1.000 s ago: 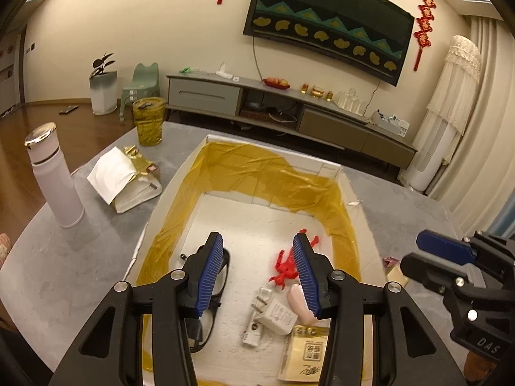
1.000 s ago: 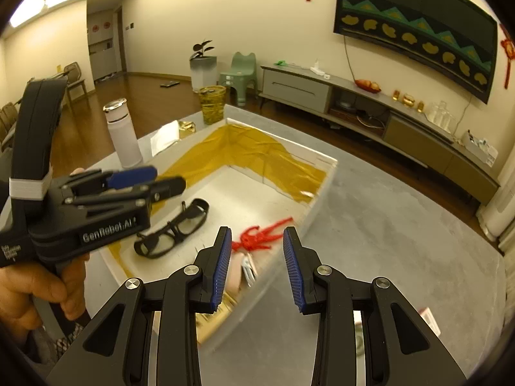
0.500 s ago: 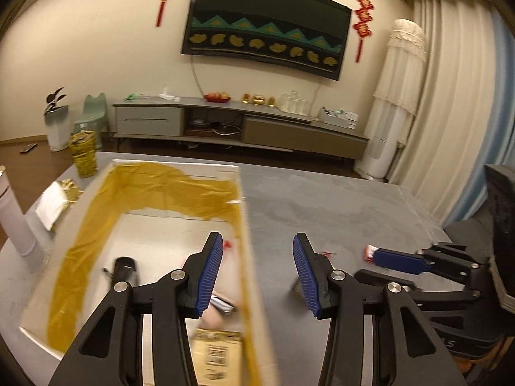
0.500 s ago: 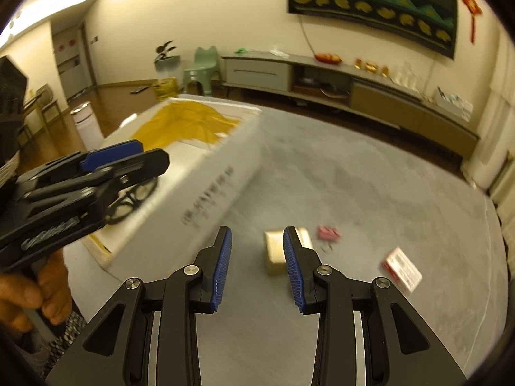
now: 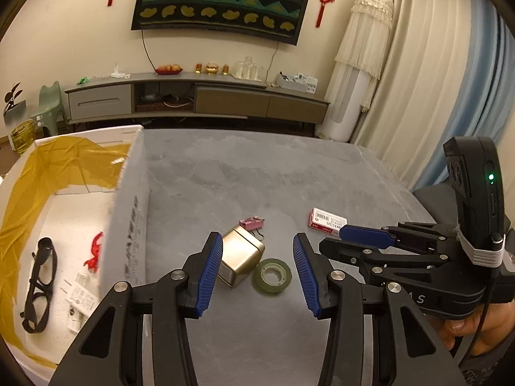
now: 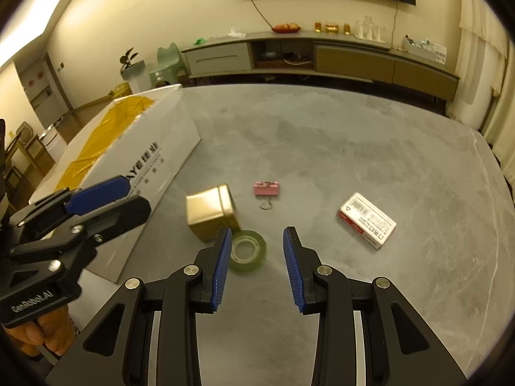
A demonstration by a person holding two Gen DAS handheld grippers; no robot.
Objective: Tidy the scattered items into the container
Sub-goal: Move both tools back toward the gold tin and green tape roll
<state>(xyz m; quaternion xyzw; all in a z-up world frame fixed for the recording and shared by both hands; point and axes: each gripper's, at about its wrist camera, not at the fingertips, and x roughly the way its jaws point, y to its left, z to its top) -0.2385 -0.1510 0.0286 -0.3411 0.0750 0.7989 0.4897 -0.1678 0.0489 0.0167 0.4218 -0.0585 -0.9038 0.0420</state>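
Left wrist view: left tongs gape wide, empty, above the worktop. Tape roll lies flat just ahead between the tips; gold tin sits against the left pad, long axis running away and left. Box stands left of the tongs.

Right wrist view: right tongs also open, empty. Tape roll lies ahead, hard by the left pad. Both tongs look about equally near; right seems slightly offset.

Gold tin; green tape; pink clip; blue-padded tongs.
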